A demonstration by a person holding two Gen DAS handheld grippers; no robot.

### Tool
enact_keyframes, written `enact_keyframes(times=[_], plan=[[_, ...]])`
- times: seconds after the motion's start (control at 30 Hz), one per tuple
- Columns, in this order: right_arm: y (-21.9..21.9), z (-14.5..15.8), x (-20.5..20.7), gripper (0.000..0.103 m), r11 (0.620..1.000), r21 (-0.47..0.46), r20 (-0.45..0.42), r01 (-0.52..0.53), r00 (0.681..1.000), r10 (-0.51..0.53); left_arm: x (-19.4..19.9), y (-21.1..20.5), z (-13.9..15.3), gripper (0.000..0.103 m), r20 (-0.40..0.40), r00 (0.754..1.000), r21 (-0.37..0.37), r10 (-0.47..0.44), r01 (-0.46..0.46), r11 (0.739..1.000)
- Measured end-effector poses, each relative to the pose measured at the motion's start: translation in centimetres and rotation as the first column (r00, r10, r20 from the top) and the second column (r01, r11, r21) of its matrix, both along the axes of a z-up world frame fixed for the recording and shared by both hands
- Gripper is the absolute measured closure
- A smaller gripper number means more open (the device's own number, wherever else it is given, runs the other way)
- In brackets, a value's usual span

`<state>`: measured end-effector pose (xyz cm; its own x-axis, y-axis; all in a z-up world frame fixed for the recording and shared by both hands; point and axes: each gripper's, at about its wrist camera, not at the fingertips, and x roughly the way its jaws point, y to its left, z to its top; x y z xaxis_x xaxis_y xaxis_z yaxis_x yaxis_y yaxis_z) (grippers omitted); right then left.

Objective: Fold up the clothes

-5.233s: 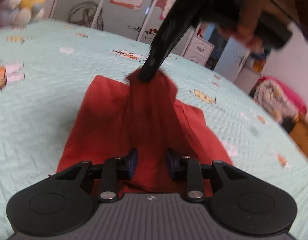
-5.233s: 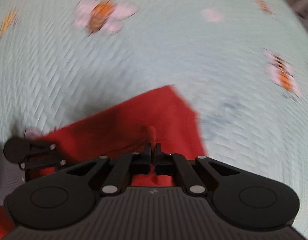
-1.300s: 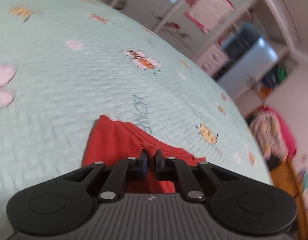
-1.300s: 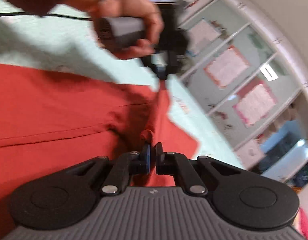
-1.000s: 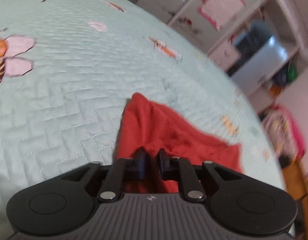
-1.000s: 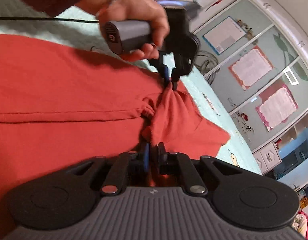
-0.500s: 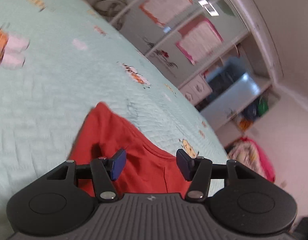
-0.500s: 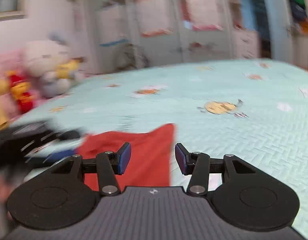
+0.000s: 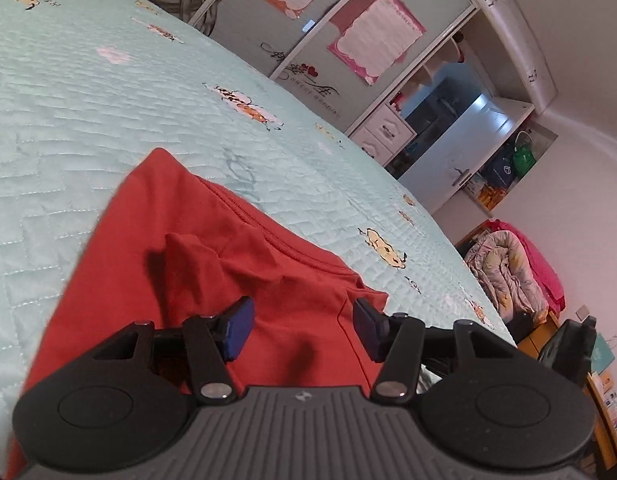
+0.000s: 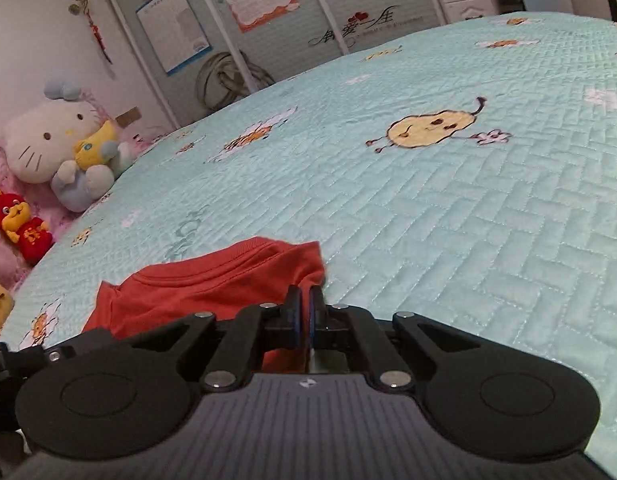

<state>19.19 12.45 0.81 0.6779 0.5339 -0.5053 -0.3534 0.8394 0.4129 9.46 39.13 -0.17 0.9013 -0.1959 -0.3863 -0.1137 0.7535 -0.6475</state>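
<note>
A: Where is the shirt (image 9: 212,264) lying just now?

B: Flat on the bed (image 9: 68,92), a red shirt partly folded, with a small peak of cloth standing up near its middle. In the left view it spreads from the left hand-held gripper (image 9: 300,330) up toward 11 o'clock, with its ribbed edge running from about 11 o'clock down to 3 o'clock.

A: And from the other side?

B: In the right view the shirt (image 10: 212,284) sits at 10 to 12 o'clock of the right hand-held gripper (image 10: 306,312), and its near corner comes right up to the tips.

A: What are the 2 hand-held grippers doing?

B: The left one stands open above the cloth, pads clear of it on both sides, gripping nothing. The right one's jaws are closing, nearly together. The shirt's corner is at the tips, and I cannot tell whether cloth is caught between them.

A: So what does the next move turn on?

B: I judge it turns on that corner at 12 o'clock of the right one. The right hand is nearer to it, while the left one is over the body of the shirt.

A: Any risk?

B: A pinch that thin may slip off the edge.
</note>
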Motion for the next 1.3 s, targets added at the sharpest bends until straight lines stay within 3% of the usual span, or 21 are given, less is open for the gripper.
enact_keyframes(times=[0.1, 0.23, 0.27, 0.3, 0.33, 0.37, 0.43, 0.53, 0.57, 0.6, 0.7, 0.77, 0.8, 0.83, 0.87, 0.9, 0.97, 1.03, 1.13, 1.23, 1.3], plan=[[-0.2, 1.2, -1.3, 0.094, 0.998, 0.008, 0.082, 0.058, 0.995, -0.058, -2.1, 0.7, 2.0, 0.046, 0.067, 0.997, -0.003, 0.043, -0.043, 0.999], [1.5, 2.2, -0.9, 0.094, 0.993, 0.106, 0.077, -0.057, 0.996, 0.049, -1.4, 1.3, 2.4, 0.045, 0.110, 0.994, 0.001, 0.010, -0.010, 1.000], [1.9, 2.1, -0.6, 0.094, 0.990, 0.122, 0.064, -0.076, 0.996, 0.069, -0.6, 2.0, 1.1, 0.046, 0.075, 0.997, -0.013, 0.015, -0.014, 1.000], [2.2, 1.0, 0.6, 0.093, 0.992, 0.108, 0.008, -0.066, 0.998, 0.065, 0.3, 2.6, -0.6, 0.059, 0.031, 0.999, -0.028, 0.023, -0.022, 0.999], [2.6, -0.1, 1.7, 0.092, 0.994, 0.094, -0.049, -0.056, 0.997, 0.061, 1.2, 3.3, -2.2, 0.084, -0.012, 0.999, -0.044, 0.030, -0.030, 0.999], [2.6, -1.2, 2.8, 0.103, 0.994, 0.099, -0.099, -0.041, 0.994, 0.051, 1.2, 4.5, -3.1, 0.100, -0.038, 0.997, -0.123, 0.061, -0.065, 0.990], [0.5, -2.5, 3.7, 0.103, 0.971, 0.237, -0.158, 0.023, 0.987, 0.015, 1.2, 6.2, -3.7, 0.099, -0.046, 0.998, -0.238, 0.042, -0.052, 0.970], [0.2, -0.9, 1.7, 0.100, 0.990, 0.129, -0.069, 0.057, 0.996, -0.048, 0.3, 6.1, -2.6, 0.099, -0.045, 0.998, -0.190, 0.042, -0.050, 0.980], [0.2, 0.0, 0.4, 0.094, 0.995, 0.083, -0.016, 0.059, 0.998, -0.057, -0.4, 5.7, -1.8, 0.093, -0.029, 0.999, -0.163, 0.045, -0.050, 0.985], [0.1, 1.1, -1.6, 0.094, 0.997, 0.072, 0.035, 0.034, 0.999, -0.036, -1.2, 5.3, -0.9, 0.079, -0.009, 0.999, -0.135, 0.049, -0.049, 0.990], [-0.8, 3.2, -7.3, 0.091, 0.974, 0.176, 0.055, -0.140, 0.990, 0.132, -2.8, 3.7, 0.8, 0.058, 0.040, 0.999, -0.095, -0.009, 0.013, 0.995], [-0.3, 2.8, -10.1, 0.084, 0.929, 0.258, -0.020, -0.265, 0.960, 0.279, -1.9, 1.9, 0.3, 0.056, -0.041, 0.999, 0.002, -0.027, 0.027, 1.000], [0.4, 1.6, -11.0, 0.084, 0.925, 0.241, -0.085, -0.294, 0.943, 0.322, -1.5, 1.1, -0.6, 0.061, -0.076, 0.997, 0.064, -0.035, 0.040, 0.997], [1.1, 0.5, -11.8, 0.086, 0.924, 0.214, -0.133, -0.316, 0.928, 0.348, -1.6, 0.2, -1.0, 0.063, -0.054, 0.998, 0.165, -0.036, 0.044, 0.985], [1.3, -0.4, -12.4, 0.103, 0.936, 0.154, -0.119, -0.316, 0.935, 0.335, -1.4, -0.5, -0.5, 0.064, -0.070, 0.997, 0.223, -0.036, 0.050, 0.974], [1.4, -0.9, -12.9, 0.103, 0.944, 0.112, -0.113, -0.309, 0.940, 0.321, -1.1, -1.1, 0.0, 0.064, -0.094, 0.995, 0.271, -0.034, 0.059, 0.961], [0.3, 0.4, -13.0, 0.097, 0.952, 0.149, -0.149, -0.267, 0.946, 0.288, -0.6, -1.5, 1.3, 0.064, -0.164, 0.986, 0.316, -0.027, 0.078, 0.946], [-1.5, 2.5, -15.1, 0.092, 0.951, 0.166, -0.074, -0.261, 0.958, 0.276, -2.3, -1.3, 2.7, 0.065, -0.167, 0.986, 0.311, -0.012, 0.064, 0.948], [-5.9, 5.1, -19.6, 0.082, 0.956, 0.153, -0.012, -0.250, 0.967, 0.255, -8.0, -1.9, 4.5, 0.061, -0.137, 0.989, 0.276, -0.047, 0.083, 0.958], [-11.5, 5.7, -25.5, 0.077, 0.977, 0.064, -0.003, -0.203, 0.979, 0.203, -14.4, -3.9, 5.2, 0.058, -0.176, 0.973, 0.217, -0.148, 0.184, 0.959], [-14.9, 5.4, -29.0, 0.070, 0.982, 0.046, -0.035, -0.182, 0.982, 0.184, -18.9, -5.3, 5.1, 0.050, -0.188, 0.960, 0.160, -0.208, 0.238, 0.958]])
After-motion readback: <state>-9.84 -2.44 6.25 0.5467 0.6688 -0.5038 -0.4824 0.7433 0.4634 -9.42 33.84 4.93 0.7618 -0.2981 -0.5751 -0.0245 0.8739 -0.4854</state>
